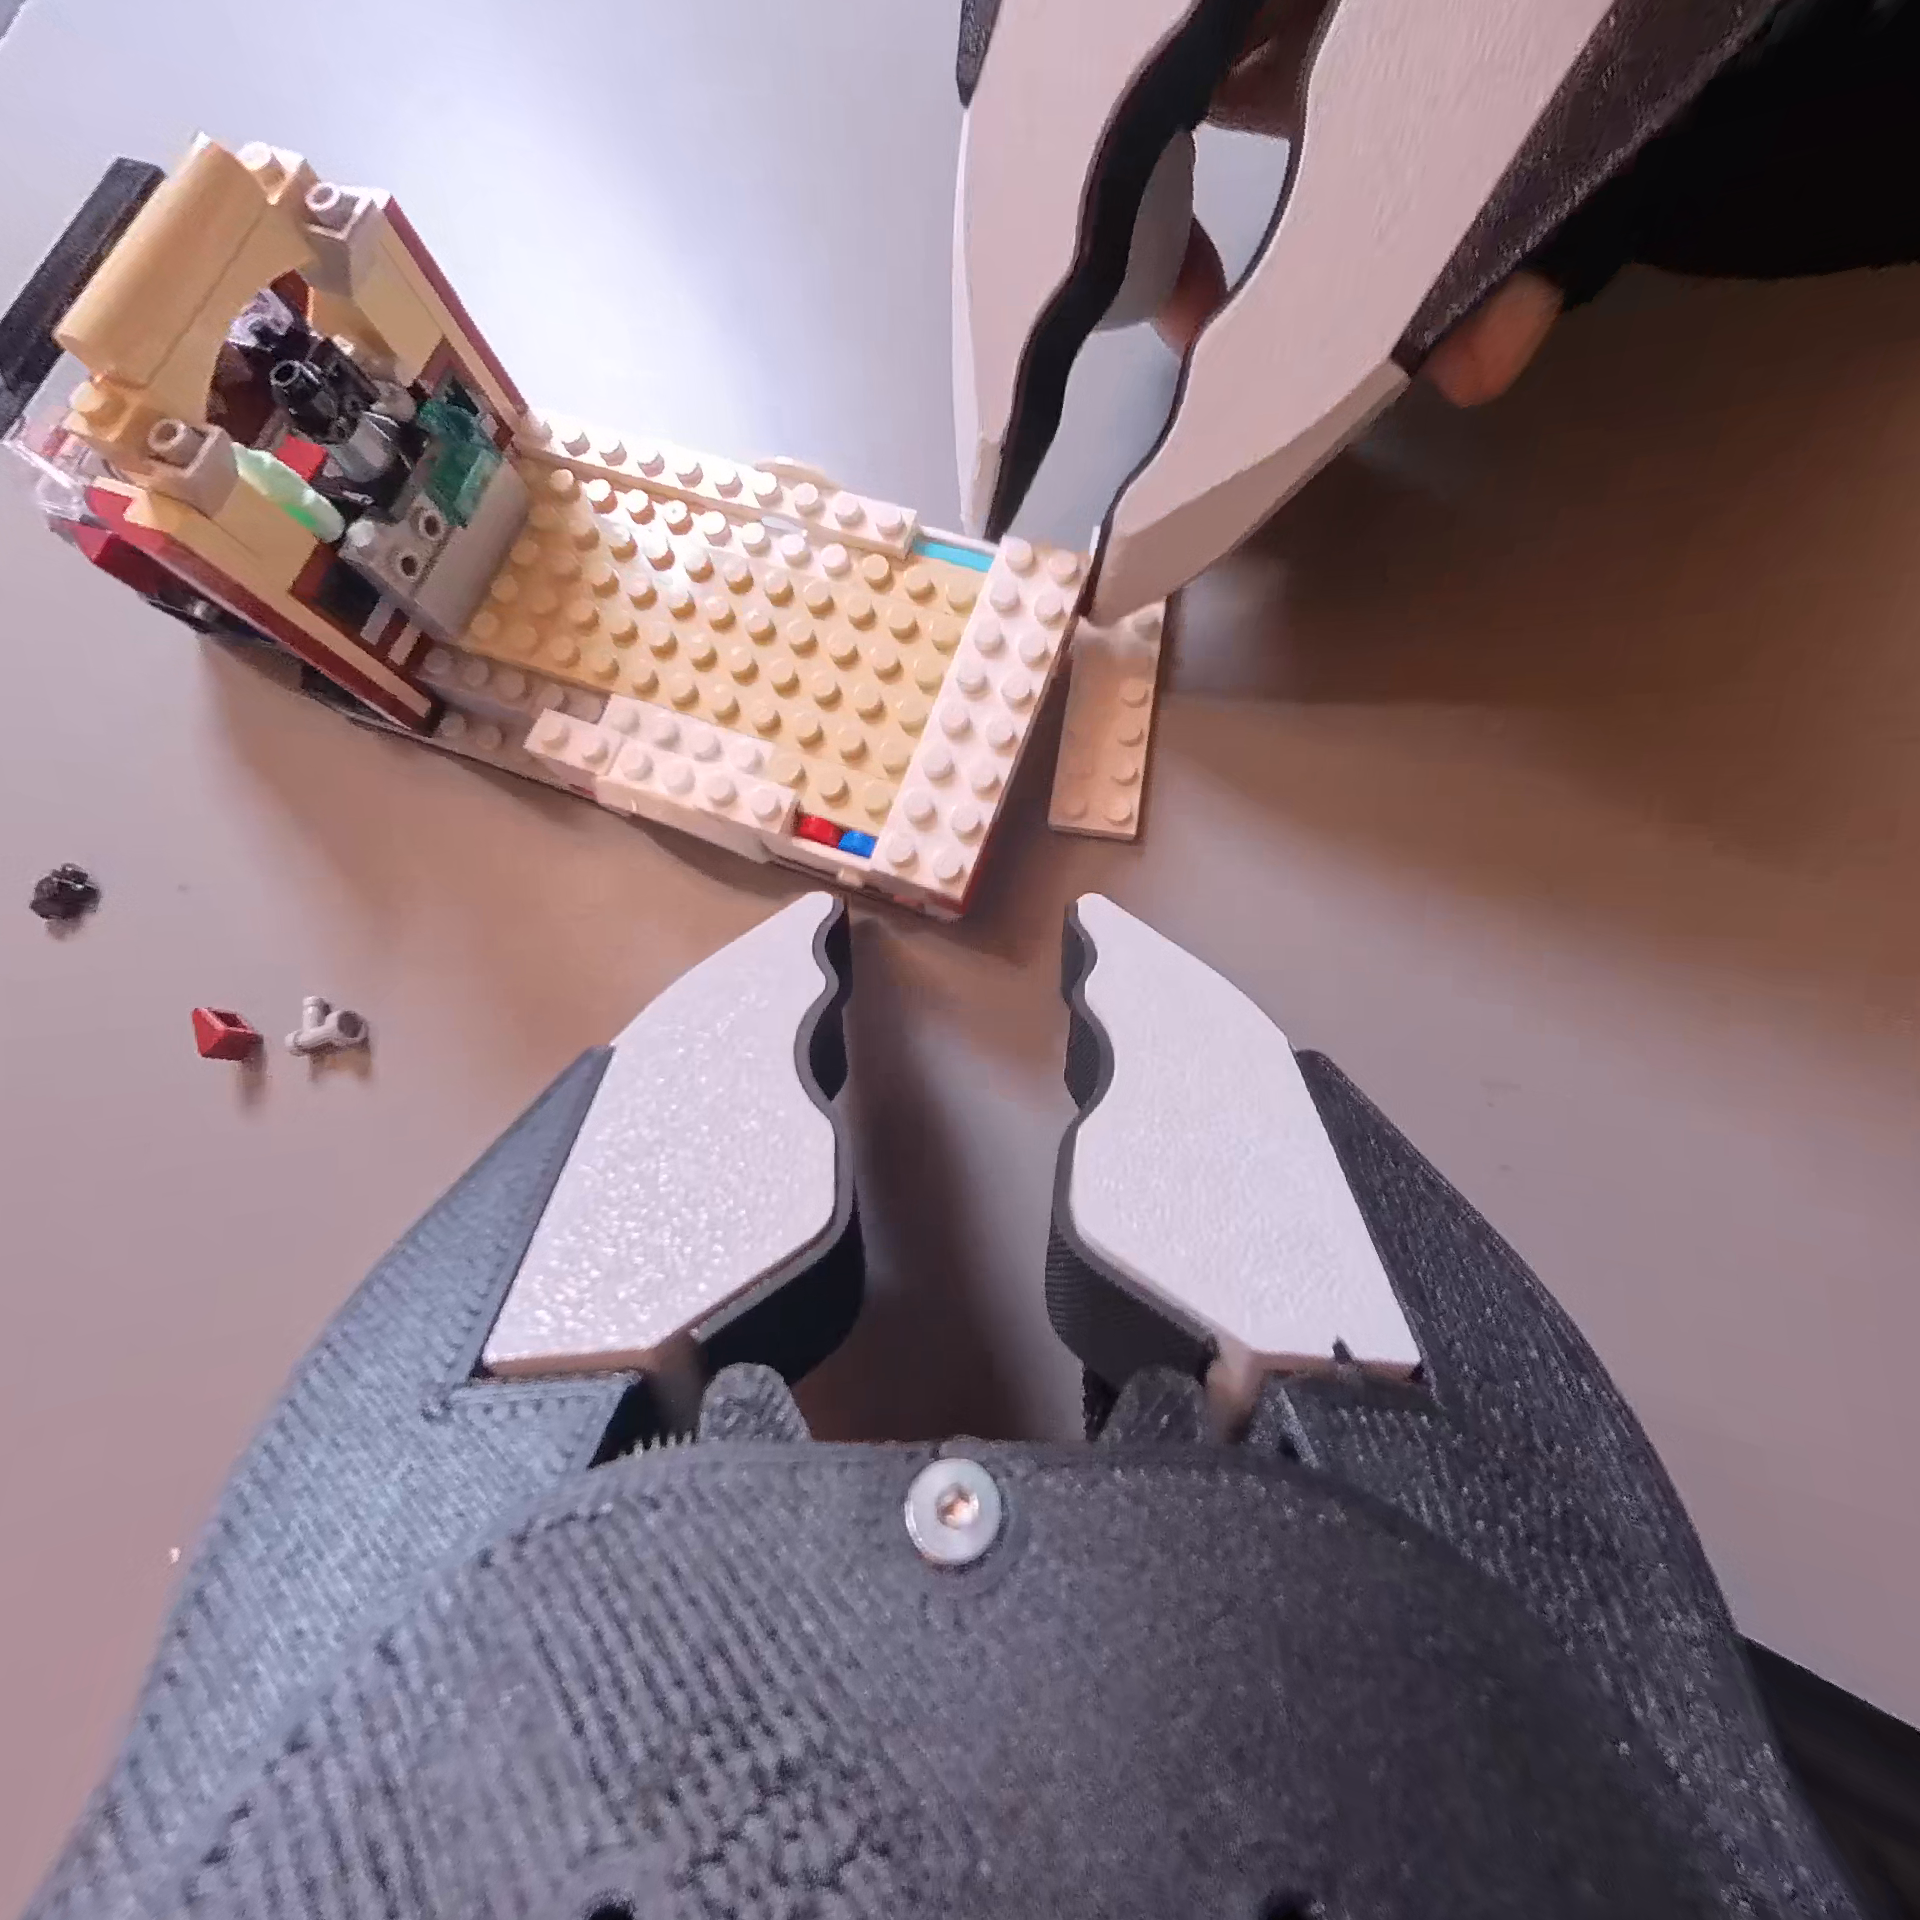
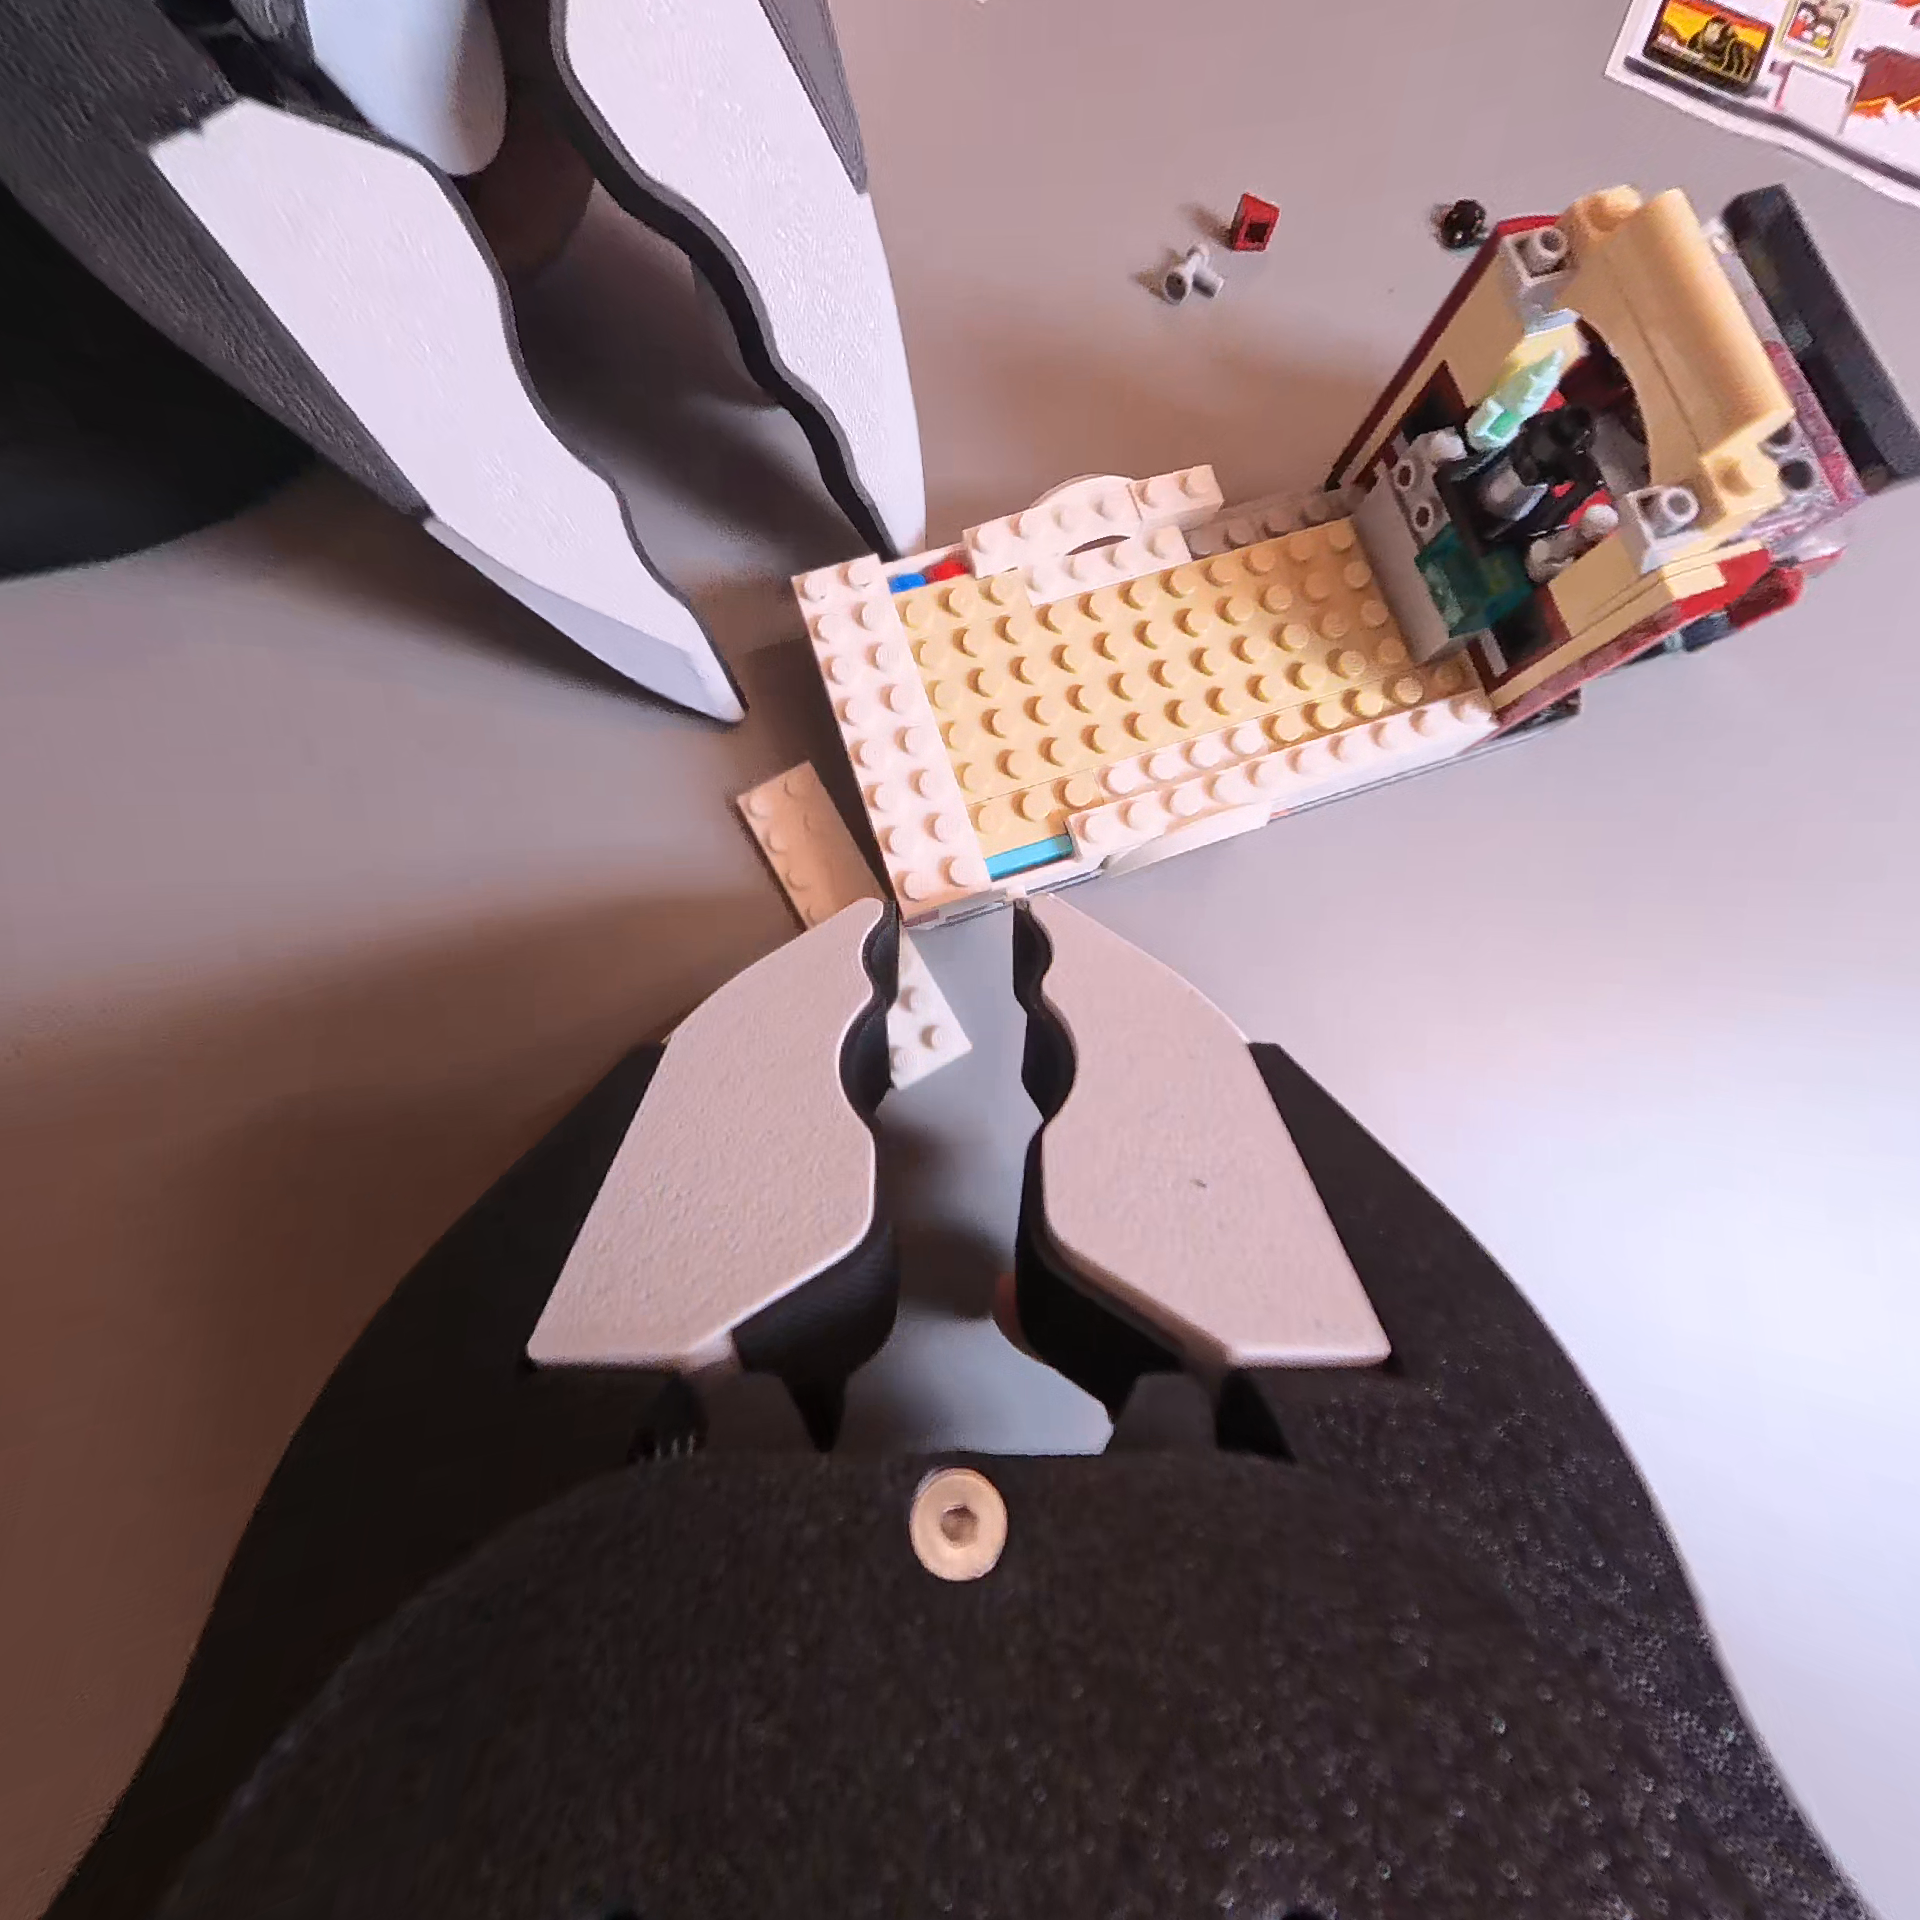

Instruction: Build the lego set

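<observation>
The lego build (image 1: 748,665) is a tan studded floor with white edge plates and a dark red and tan cab (image 1: 281,416) at its far end; it also shows in the right wrist view (image 2: 1122,686). A loose tan plate (image 1: 1107,748) (image 2: 805,842) lies on the table against the build's white end. A small white plate (image 2: 925,1023) lies beside it, partly under one right finger. My left gripper (image 1: 956,914) (image 2: 816,623) is open and empty, just short of the build's near corner. My right gripper (image 2: 951,920) (image 1: 1049,561) is open, tips at the opposite corner, over the white plate.
Three small loose pieces lie on the table: a red one (image 1: 223,1034) (image 2: 1254,221), a grey one (image 1: 327,1029) (image 2: 1188,272) and a black one (image 1: 64,891) (image 2: 1460,223). A printed sheet (image 2: 1766,83) lies at the far right. A hand (image 1: 1486,353) holds the right gripper. Left tips to right tips: about 6 centimeters.
</observation>
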`<state>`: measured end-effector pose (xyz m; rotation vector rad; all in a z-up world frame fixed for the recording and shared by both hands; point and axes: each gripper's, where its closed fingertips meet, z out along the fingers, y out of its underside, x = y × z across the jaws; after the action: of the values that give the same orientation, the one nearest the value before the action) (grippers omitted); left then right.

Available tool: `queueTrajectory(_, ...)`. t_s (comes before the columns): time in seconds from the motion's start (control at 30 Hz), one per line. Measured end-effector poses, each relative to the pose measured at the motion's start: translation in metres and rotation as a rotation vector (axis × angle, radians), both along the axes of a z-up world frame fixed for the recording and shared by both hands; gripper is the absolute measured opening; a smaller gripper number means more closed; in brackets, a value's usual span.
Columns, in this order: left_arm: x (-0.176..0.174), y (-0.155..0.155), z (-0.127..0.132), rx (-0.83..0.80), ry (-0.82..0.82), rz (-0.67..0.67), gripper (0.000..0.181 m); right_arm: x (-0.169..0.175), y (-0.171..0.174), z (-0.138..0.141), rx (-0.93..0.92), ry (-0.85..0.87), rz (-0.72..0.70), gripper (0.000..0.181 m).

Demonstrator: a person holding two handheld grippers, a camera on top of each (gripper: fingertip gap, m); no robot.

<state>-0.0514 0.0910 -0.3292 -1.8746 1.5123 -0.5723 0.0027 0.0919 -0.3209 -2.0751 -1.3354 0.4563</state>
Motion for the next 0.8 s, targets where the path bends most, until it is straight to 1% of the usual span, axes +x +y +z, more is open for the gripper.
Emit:
queueTrajectory(0.07, -0.002, 0.006, 0.000, -0.003, 0.001, 0.016, 0.038, -0.005, 0.002, 0.000, -0.006, 0.001, -0.022, 0.020)
queueTrajectory(0.13, -0.007, 0.015, 0.000, -0.001, 0.004, 0.042, 0.036, -0.013, 0.001, 0.000, -0.005, 0.015, -0.012, 0.013)
queueTrajectory(0.3, -0.015, 0.039, 0.000, 0.014, -0.012, 0.044, 0.035, -0.030, 0.007, -0.002, 0.047, 0.003, 0.024, 0.014)
queueTrajectory(0.37, -0.014, 0.048, 0.001, 0.023, -0.027, 0.002, 0.039, -0.035, 0.011, -0.003, 0.048, -0.020, 0.044, 0.014)
queueTrajectory(0.47, -0.009, 0.058, 0.001, -0.020, -0.065, -0.067, 0.047, -0.040, 0.016, -0.004, 0.050, -0.040, 0.067, 0.013)
queueTrajectory(0.53, -0.003, 0.060, 0.002, -0.033, -0.081, -0.131, 0.048, -0.044, 0.015, -0.005, 0.032, -0.034, 0.084, 0.007)
queueTrajectory(0.63, 0.007, 0.063, 0.001, -0.021, -0.065, -0.200, 0.052, -0.047, 0.014, -0.005, 0.032, -0.033, 0.092, 0.008)
queueTrajectory(0.67, 0.009, 0.066, 0.001, 0.005, -0.051, -0.207, 0.051, -0.046, 0.014, -0.004, 0.028, -0.028, 0.089, 0.016)
queueTrajectory(0.7, 0.009, 0.072, 0.002, 0.043, -0.036, -0.197, 0.050, -0.045, 0.014, -0.003, 0.025, -0.020, 0.085, 0.018)
queueTrajectory(0.77, 0.007, 0.070, 0.004, 0.040, -0.031, -0.187, 0.055, -0.037, 0.013, 0.001, 0.021, 0.006, 0.080, 0.019)
queueTrajectory(0.8, 0.004, 0.069, 0.004, 0.031, -0.036, -0.170, 0.054, -0.031, 0.014, 0.005, 0.030, 0.021, 0.073, 0.019)
